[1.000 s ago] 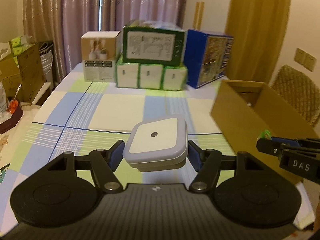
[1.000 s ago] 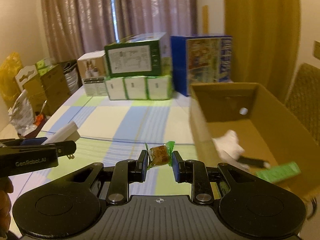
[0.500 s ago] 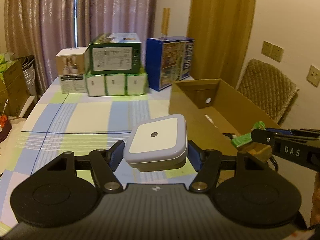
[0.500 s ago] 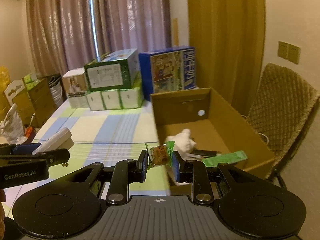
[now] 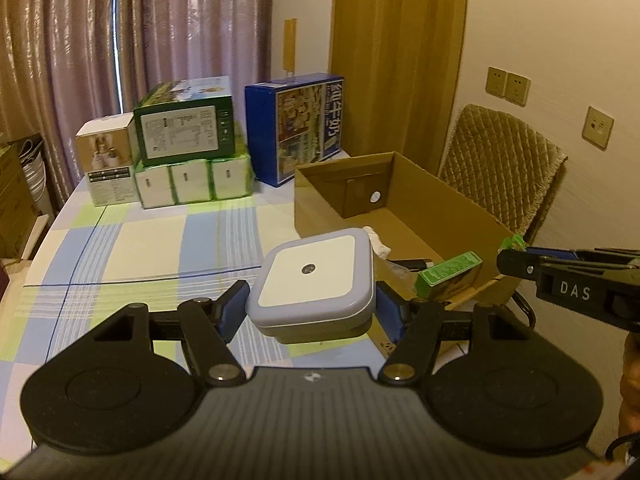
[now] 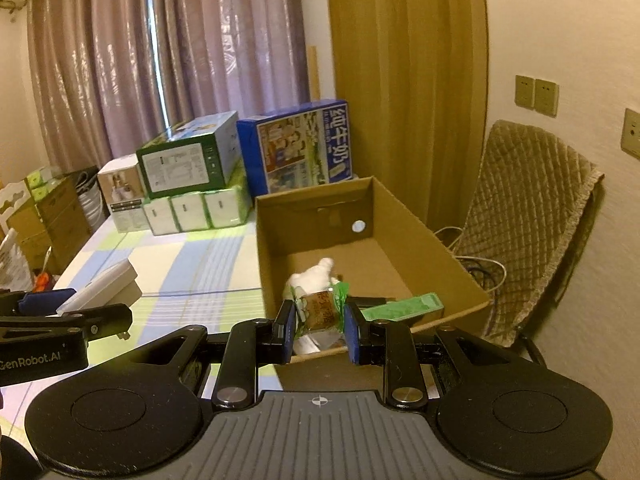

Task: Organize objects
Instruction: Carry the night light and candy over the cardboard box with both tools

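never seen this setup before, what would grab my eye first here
Each pair of tongs is shut on something: the left tongs hold a square white night light, the right tongs a small green-wrapped snack. Just ahead, an open cardboard box sits on the checked tablecloth, with a green packet inside.

I see a square white-and-grey plastic night light held level beside the open brown cardboard box, and a green-edged wrapped snack gripped over its near wall.
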A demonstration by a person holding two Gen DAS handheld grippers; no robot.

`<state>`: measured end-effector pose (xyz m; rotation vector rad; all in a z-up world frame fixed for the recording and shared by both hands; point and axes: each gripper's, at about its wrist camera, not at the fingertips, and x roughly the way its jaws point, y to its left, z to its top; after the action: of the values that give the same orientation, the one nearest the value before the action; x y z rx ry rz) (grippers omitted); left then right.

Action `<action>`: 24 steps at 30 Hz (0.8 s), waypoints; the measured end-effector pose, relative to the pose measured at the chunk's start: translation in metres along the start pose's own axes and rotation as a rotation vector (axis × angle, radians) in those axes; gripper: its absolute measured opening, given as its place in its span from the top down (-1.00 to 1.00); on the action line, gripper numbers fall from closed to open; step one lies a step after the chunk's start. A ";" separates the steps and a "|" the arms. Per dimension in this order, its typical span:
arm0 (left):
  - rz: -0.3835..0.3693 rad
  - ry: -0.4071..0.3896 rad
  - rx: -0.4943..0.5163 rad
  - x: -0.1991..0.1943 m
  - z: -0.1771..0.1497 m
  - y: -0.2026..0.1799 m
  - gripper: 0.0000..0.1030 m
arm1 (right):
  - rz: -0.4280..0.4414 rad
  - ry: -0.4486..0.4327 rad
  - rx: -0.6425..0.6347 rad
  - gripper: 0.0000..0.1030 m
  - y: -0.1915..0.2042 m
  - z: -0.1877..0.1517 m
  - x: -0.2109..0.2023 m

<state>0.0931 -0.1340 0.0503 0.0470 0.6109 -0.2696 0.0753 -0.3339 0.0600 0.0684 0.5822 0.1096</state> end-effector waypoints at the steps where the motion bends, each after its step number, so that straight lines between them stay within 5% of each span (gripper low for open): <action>1: -0.003 0.000 0.004 0.000 0.001 -0.002 -0.21 | -0.002 0.000 0.002 0.56 -0.002 0.000 0.000; 24: -0.050 0.027 0.089 0.020 0.012 -0.043 -0.21 | -0.054 0.015 0.025 0.56 -0.036 -0.001 0.002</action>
<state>0.1043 -0.1813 0.0502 0.1219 0.6271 -0.3448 0.0796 -0.3698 0.0546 0.0761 0.6000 0.0506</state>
